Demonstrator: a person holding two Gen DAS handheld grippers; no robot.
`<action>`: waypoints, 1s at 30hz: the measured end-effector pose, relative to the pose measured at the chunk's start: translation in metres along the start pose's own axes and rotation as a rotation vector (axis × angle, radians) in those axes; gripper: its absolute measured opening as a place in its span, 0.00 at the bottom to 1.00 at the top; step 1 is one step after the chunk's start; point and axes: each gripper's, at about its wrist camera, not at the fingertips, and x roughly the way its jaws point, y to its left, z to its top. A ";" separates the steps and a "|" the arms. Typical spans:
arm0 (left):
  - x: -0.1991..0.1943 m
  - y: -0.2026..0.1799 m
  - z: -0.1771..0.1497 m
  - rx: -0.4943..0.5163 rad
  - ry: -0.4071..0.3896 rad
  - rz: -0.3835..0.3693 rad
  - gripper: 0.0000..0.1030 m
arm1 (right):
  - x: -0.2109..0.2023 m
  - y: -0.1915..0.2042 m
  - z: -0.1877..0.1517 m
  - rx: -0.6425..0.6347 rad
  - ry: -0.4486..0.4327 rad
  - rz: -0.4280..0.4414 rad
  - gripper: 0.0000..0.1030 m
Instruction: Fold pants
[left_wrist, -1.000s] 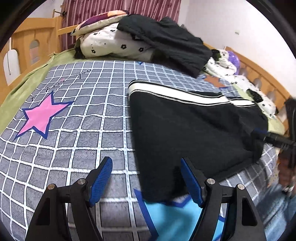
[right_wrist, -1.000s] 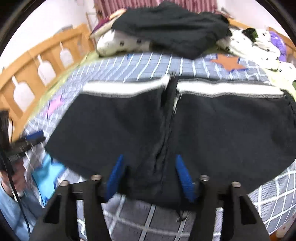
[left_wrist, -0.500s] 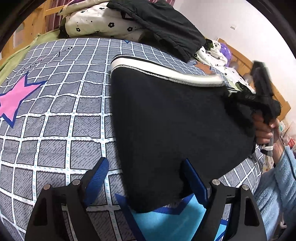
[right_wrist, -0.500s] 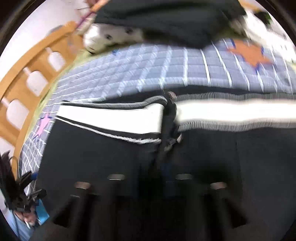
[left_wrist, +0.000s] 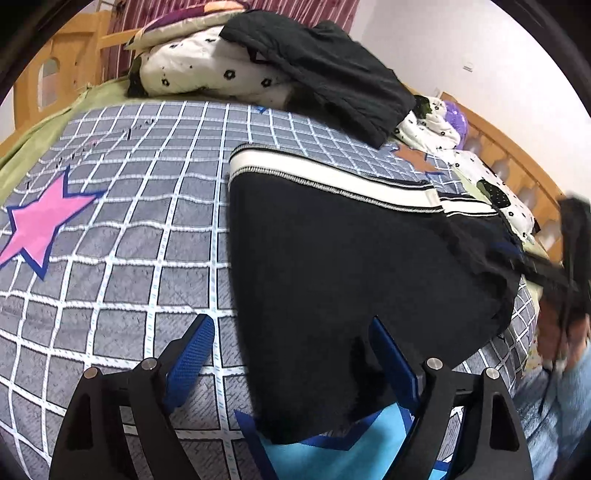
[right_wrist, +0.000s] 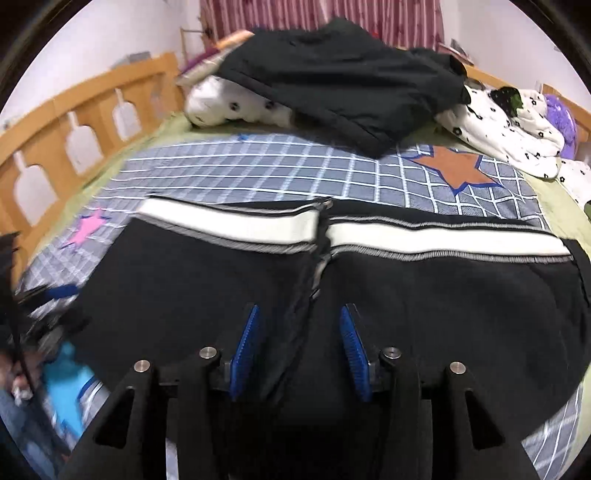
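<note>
Black pants (left_wrist: 351, 266) with a white side stripe (left_wrist: 332, 177) lie flat on the grid-patterned bed cover, folded in a wide dark slab. My left gripper (left_wrist: 291, 339) is open over the near left corner of the pants, its blue pads straddling the hem edge. In the right wrist view the pants (right_wrist: 443, 295) fill the lower half, with the white stripe (right_wrist: 424, 236) across them. My right gripper (right_wrist: 299, 325) is open, its blue pads on either side of the raised centre fold. It also shows, blurred, at the right edge of the left wrist view (left_wrist: 546, 273).
A pile of pillows and a black garment (left_wrist: 325, 66) lies at the head of the bed. Wooden bed rails (right_wrist: 74, 122) run along the side. A pink star (left_wrist: 44, 229) and an orange star (right_wrist: 461, 166) mark the cover. A person's blue sleeve (left_wrist: 561, 398) shows at right.
The right gripper had swung forward over the pants and has come back, now open over the centre fold. The left gripper has pulled back slightly, still open at the hem corner.
</note>
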 end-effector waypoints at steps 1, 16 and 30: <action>0.005 -0.001 -0.002 0.003 0.027 0.023 0.82 | 0.002 0.003 -0.010 -0.006 0.024 -0.015 0.48; -0.008 -0.013 0.012 0.008 -0.015 0.081 0.82 | -0.077 -0.066 -0.026 0.107 -0.040 -0.264 0.59; 0.057 0.006 0.067 -0.054 0.108 0.067 0.80 | -0.059 -0.249 -0.063 0.487 -0.053 -0.300 0.65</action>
